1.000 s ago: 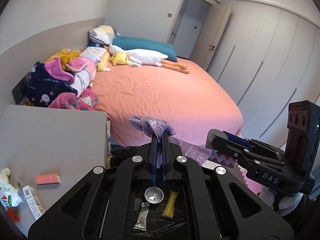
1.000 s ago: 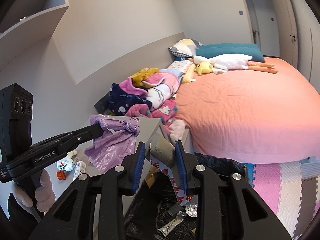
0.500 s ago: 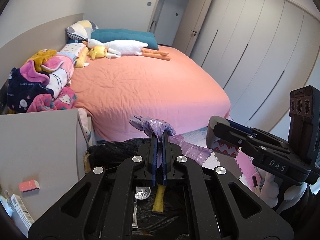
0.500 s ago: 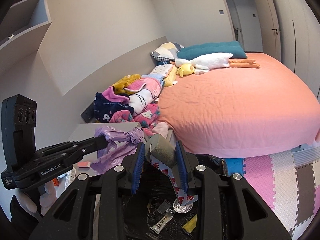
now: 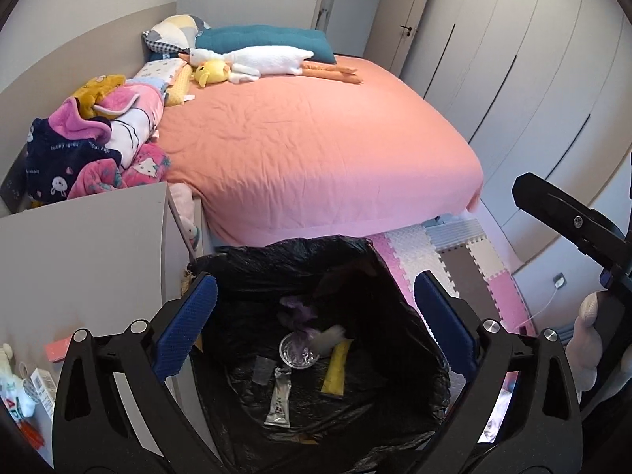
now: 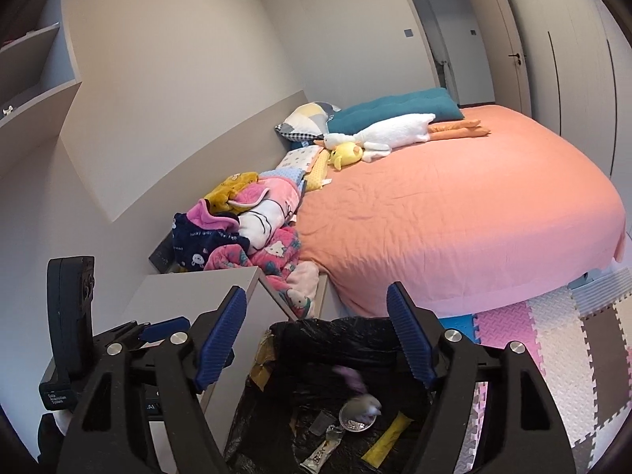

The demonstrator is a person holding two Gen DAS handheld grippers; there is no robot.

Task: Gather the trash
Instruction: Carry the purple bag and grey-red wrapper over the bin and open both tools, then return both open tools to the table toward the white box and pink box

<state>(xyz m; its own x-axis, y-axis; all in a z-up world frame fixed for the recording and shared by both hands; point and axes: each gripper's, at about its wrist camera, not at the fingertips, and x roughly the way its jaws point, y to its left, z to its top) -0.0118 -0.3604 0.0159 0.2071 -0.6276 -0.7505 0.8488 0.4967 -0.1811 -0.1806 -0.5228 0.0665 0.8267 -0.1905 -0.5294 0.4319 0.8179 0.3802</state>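
Both claws opening, nothing between the jaws, left gripper (image 5: 312, 316) and right gripper (image 6: 316, 331) over the black-lined bin (image 5: 252, 260); purple bag (image 5: 296, 310) blurred inside it; remaining scraps (image 5: 39, 389) lie near-left on the grey nightstand (image 5: 87, 252), closer to left gripper.

Soft, even daylight; fisheye bends the edges, corners vignette dark, falling trash (image 5: 300, 312) smears with motion blur.
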